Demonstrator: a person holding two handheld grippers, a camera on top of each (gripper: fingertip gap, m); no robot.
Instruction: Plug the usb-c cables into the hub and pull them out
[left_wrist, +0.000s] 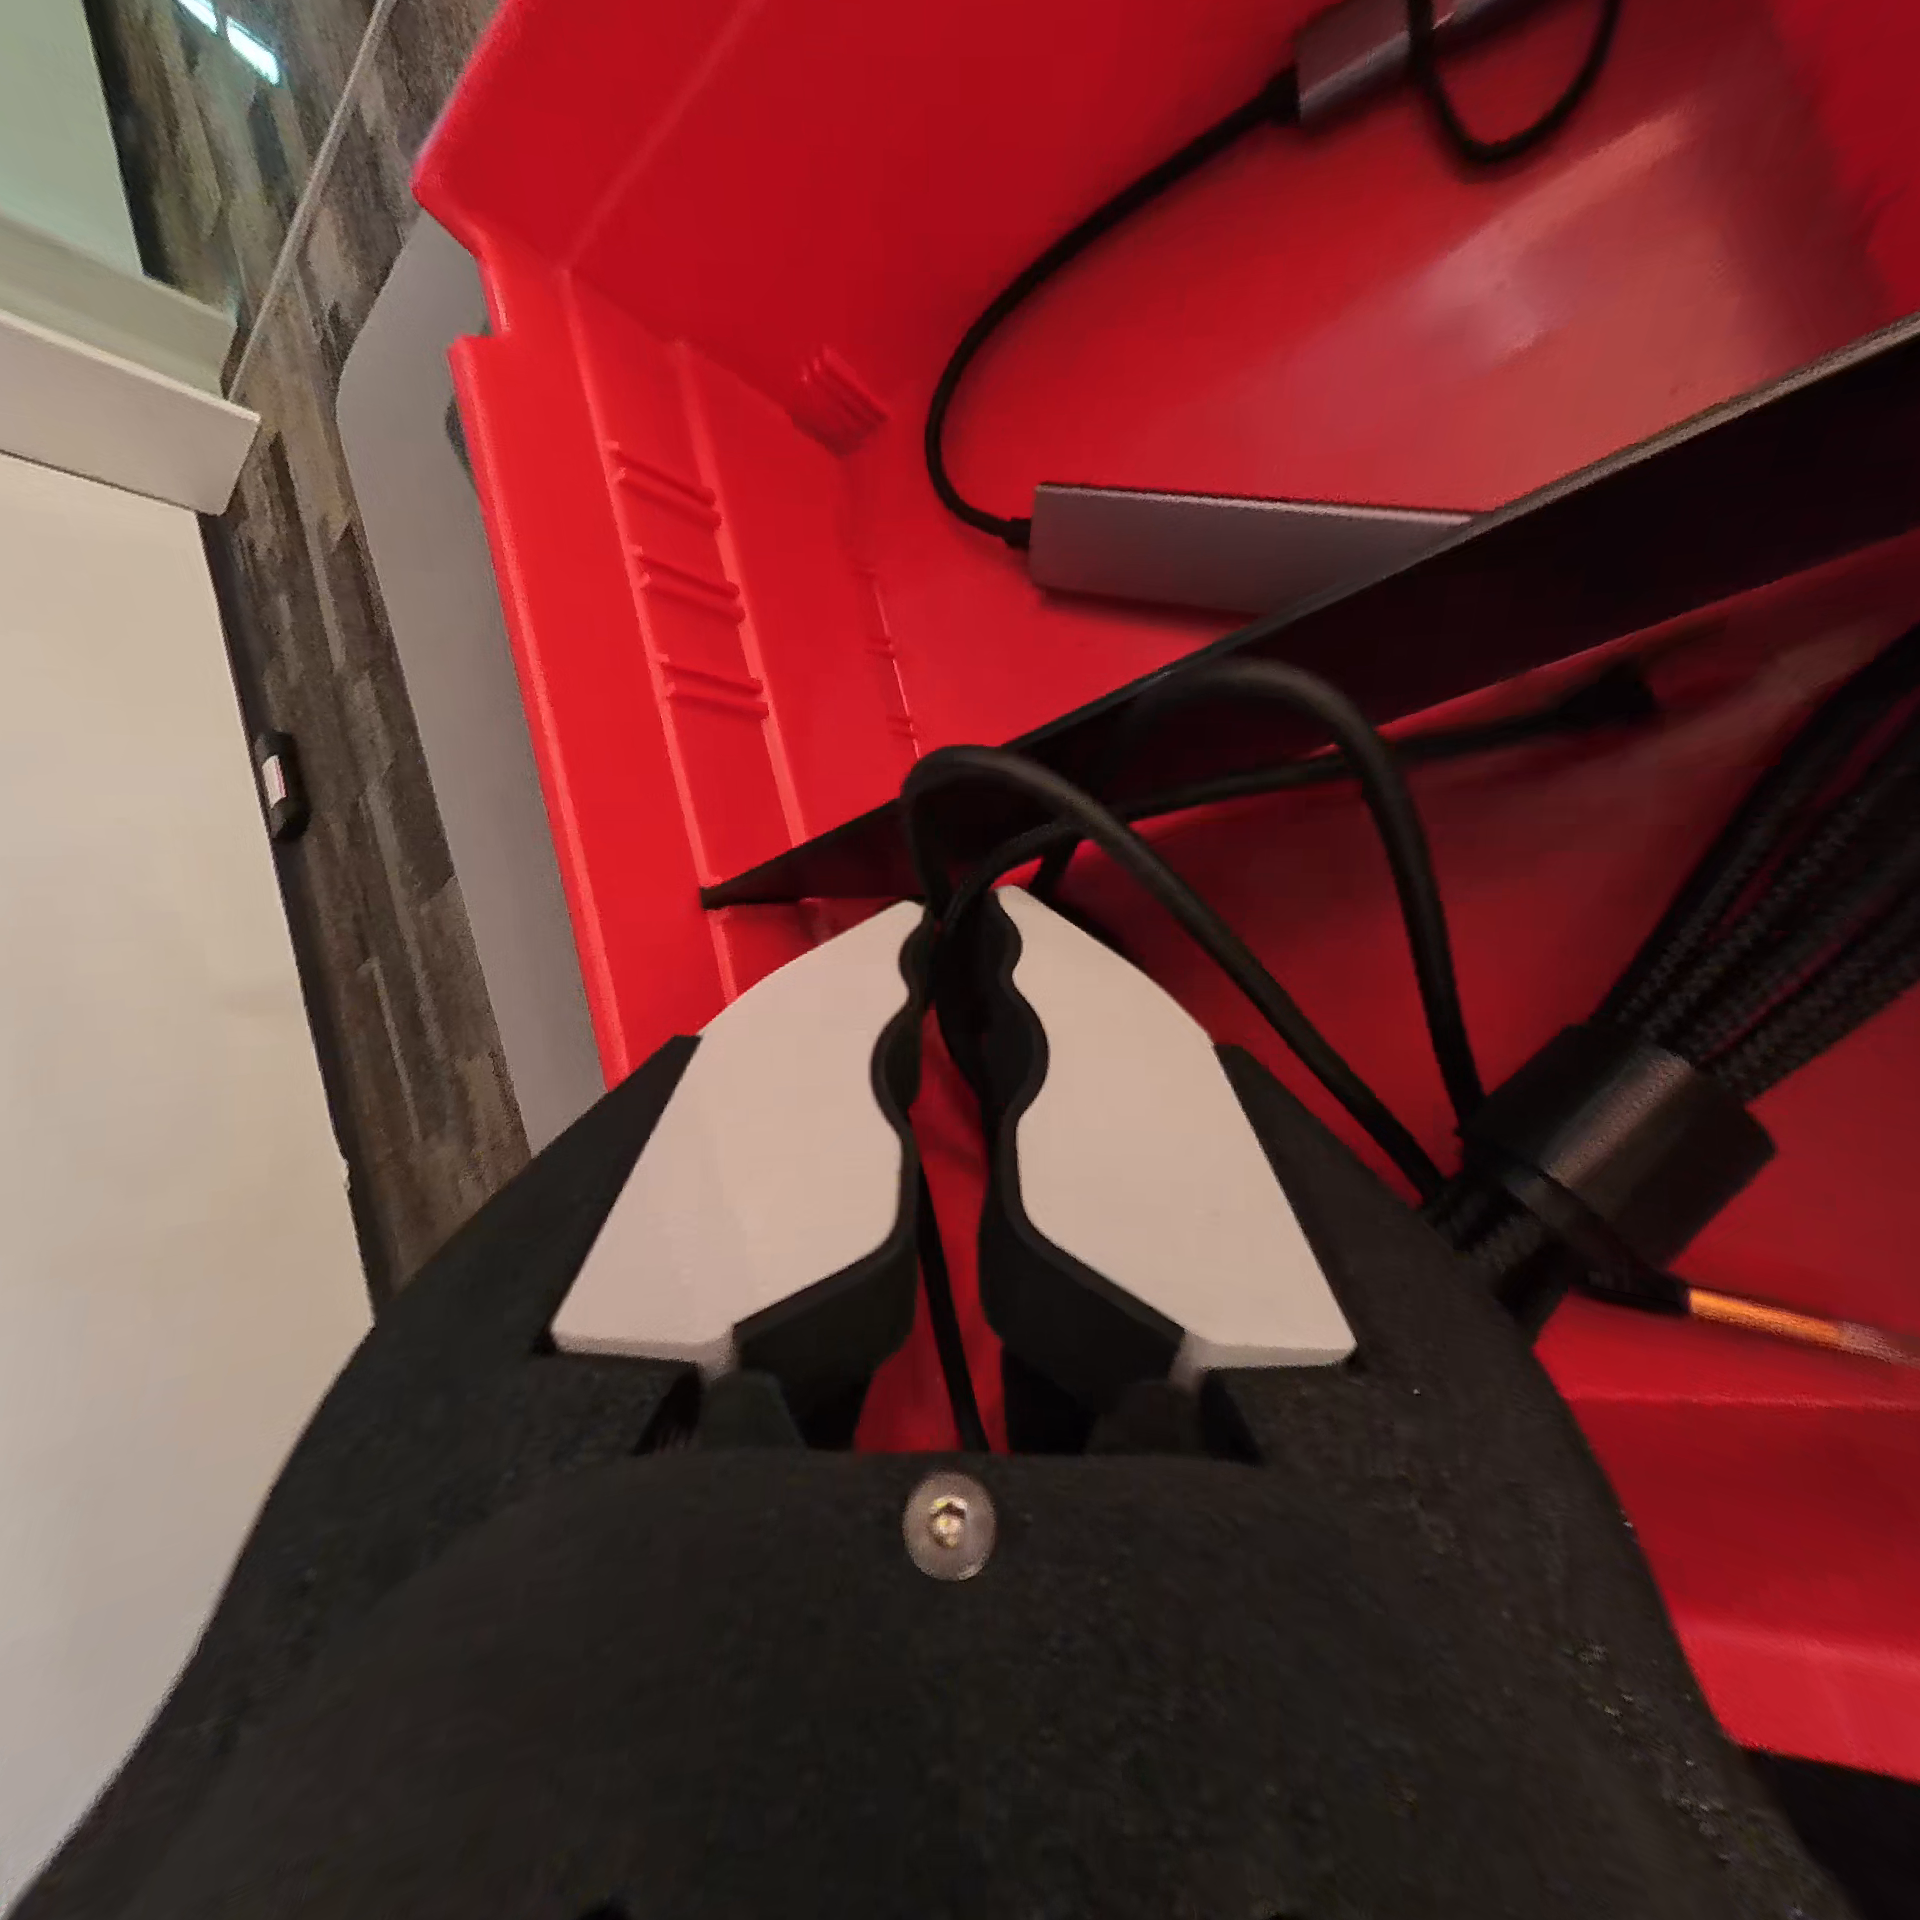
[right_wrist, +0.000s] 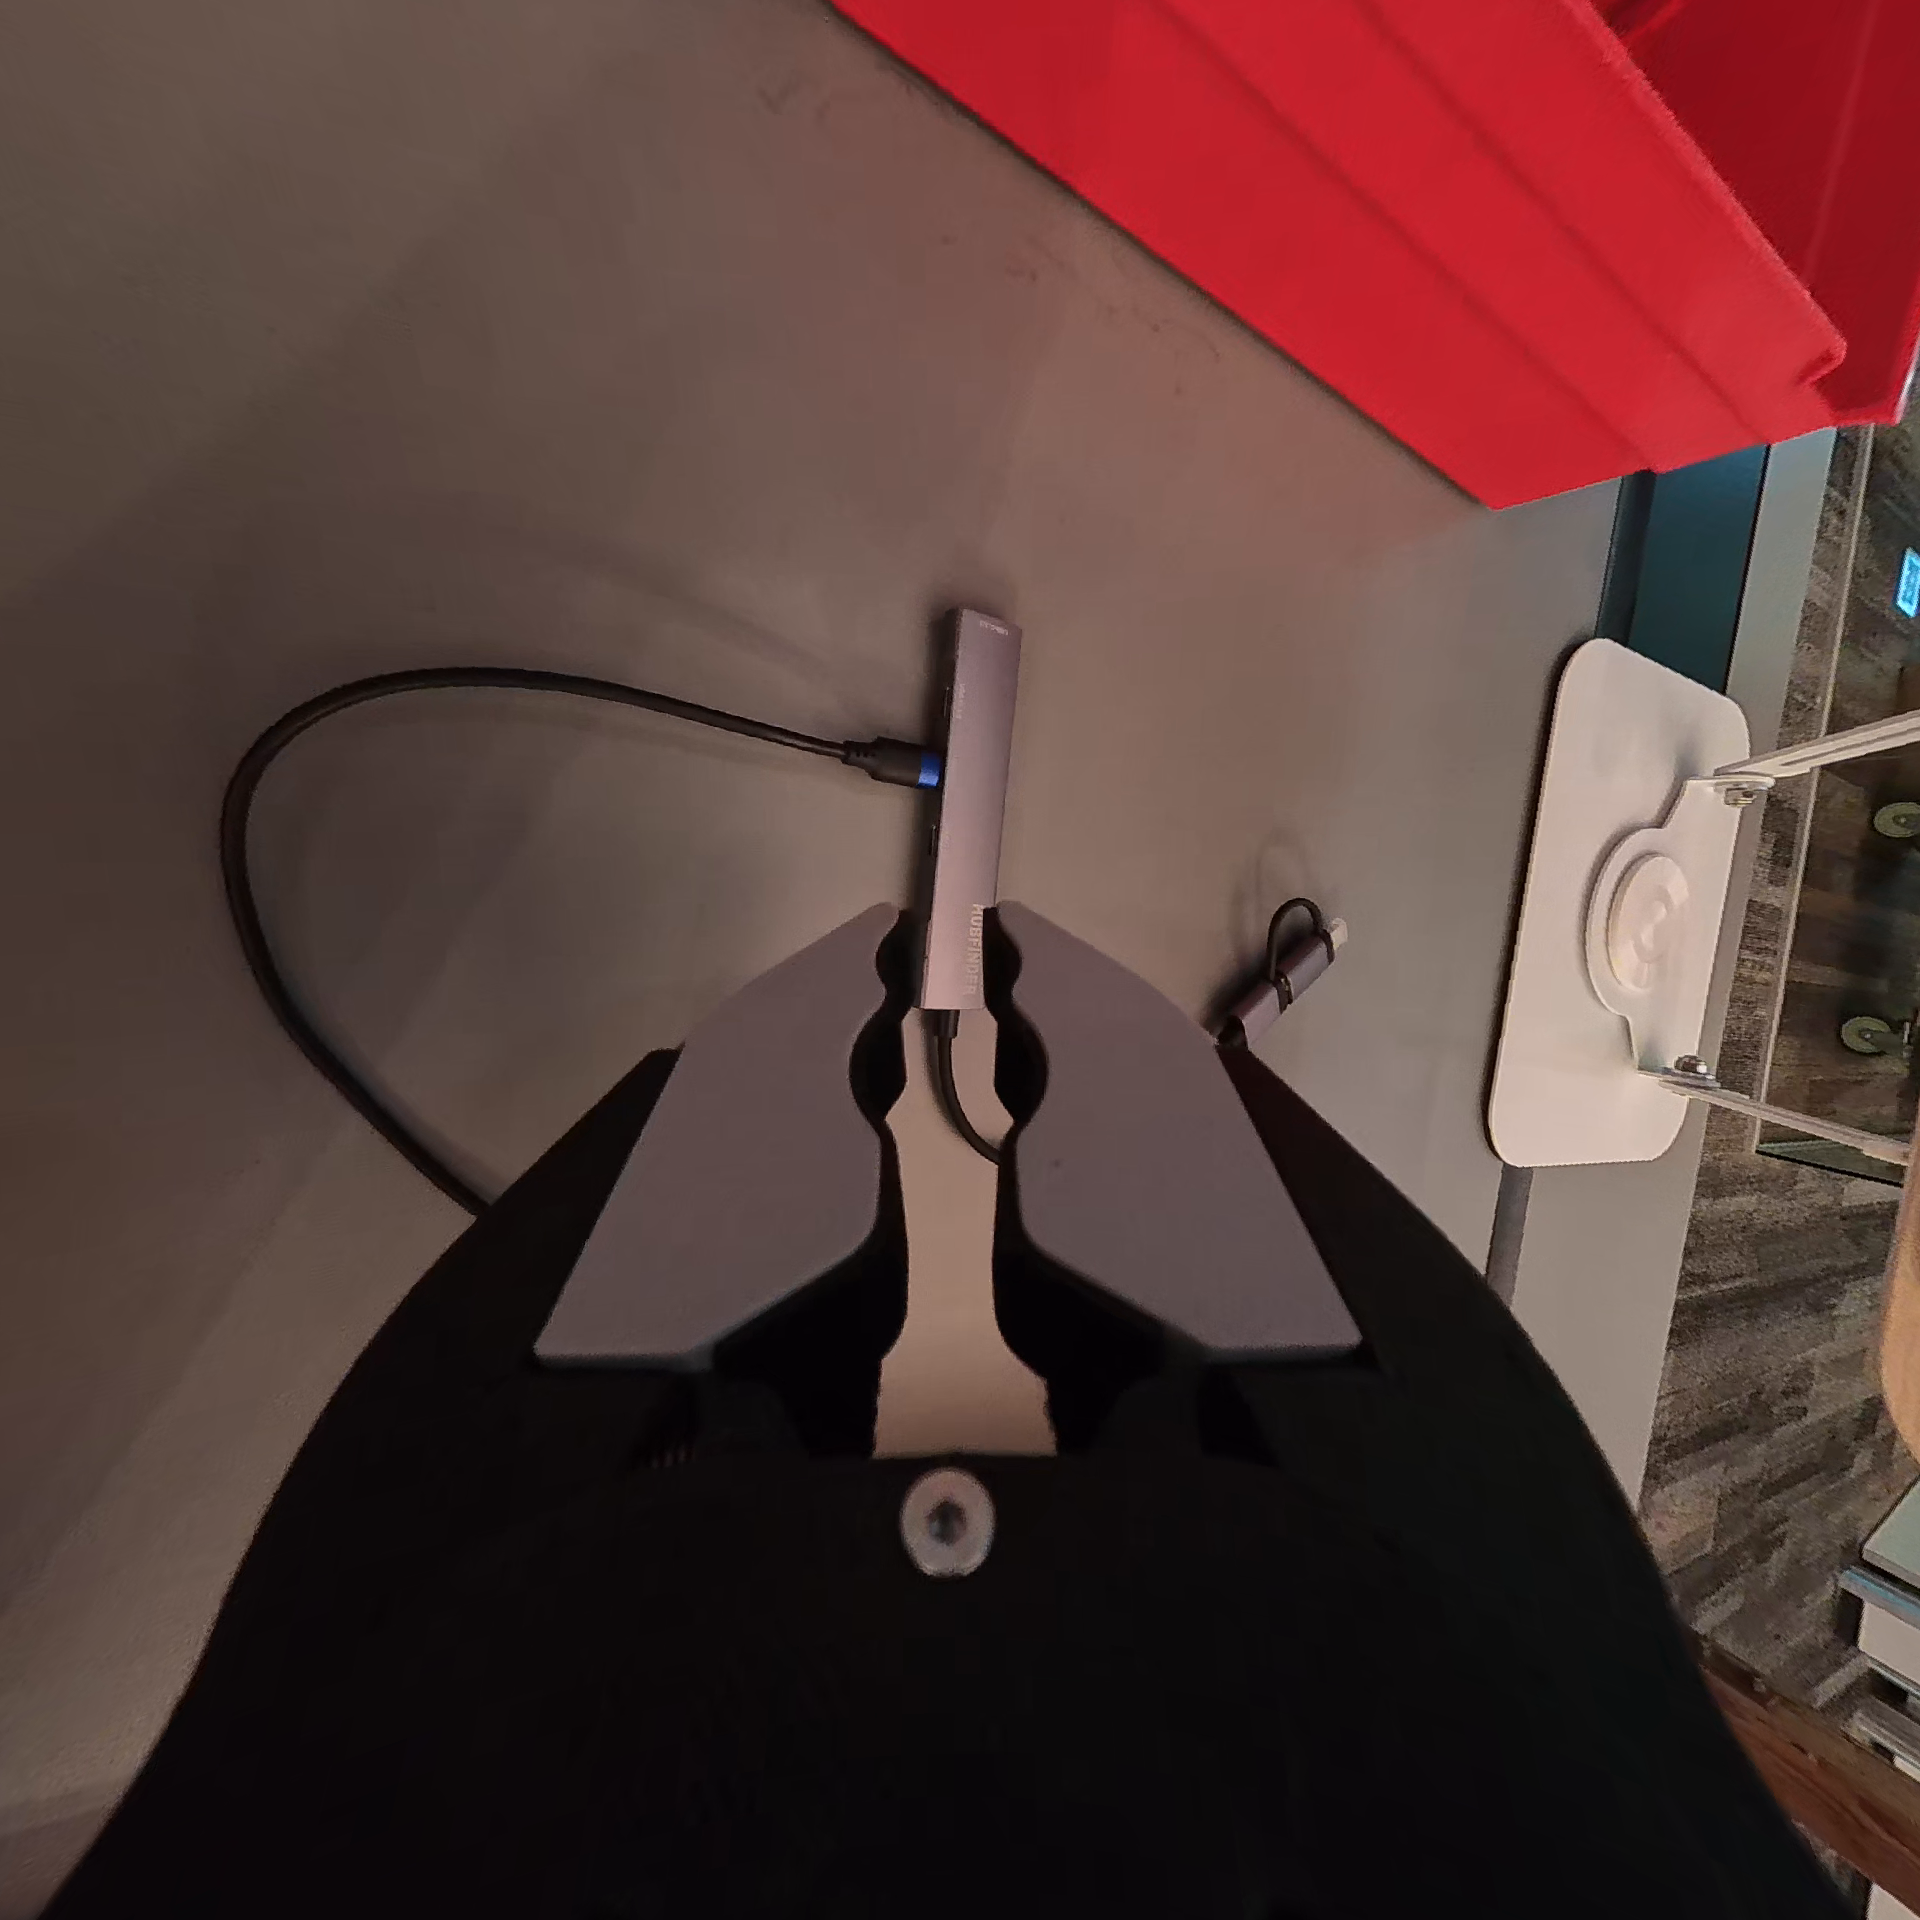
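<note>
Over the red bin (left_wrist: 1195, 312) the left tongs (left_wrist: 961, 914) are clenched on a thin black cable (left_wrist: 1340, 821), its loops draped above the black divider (left_wrist: 1351, 665), with spare grey hubs (left_wrist: 1226, 545) lying in the bin beyond. Down on the grey surface (right_wrist: 520, 364), the right tongs (right_wrist: 948, 920) straddle the near end of the grey hub (right_wrist: 977, 790), jaws closed against its sides and pinning it steady. One cable with a blue collar (right_wrist: 925, 772) is already seated in the hub's side, its black lead sweeping off in a wide loop. The hub's own tail connector (right_wrist: 1283, 977) rests just beside the right finger. This looks like the plug-in phase: one cable in, another being fetched from the bin. Next, the left needs to bring its cable across, get hold near the plug, line it square with a free side port, and push while the right keeps the hub from sliding. Which end the left is nearest to, I can't tell.
</note>
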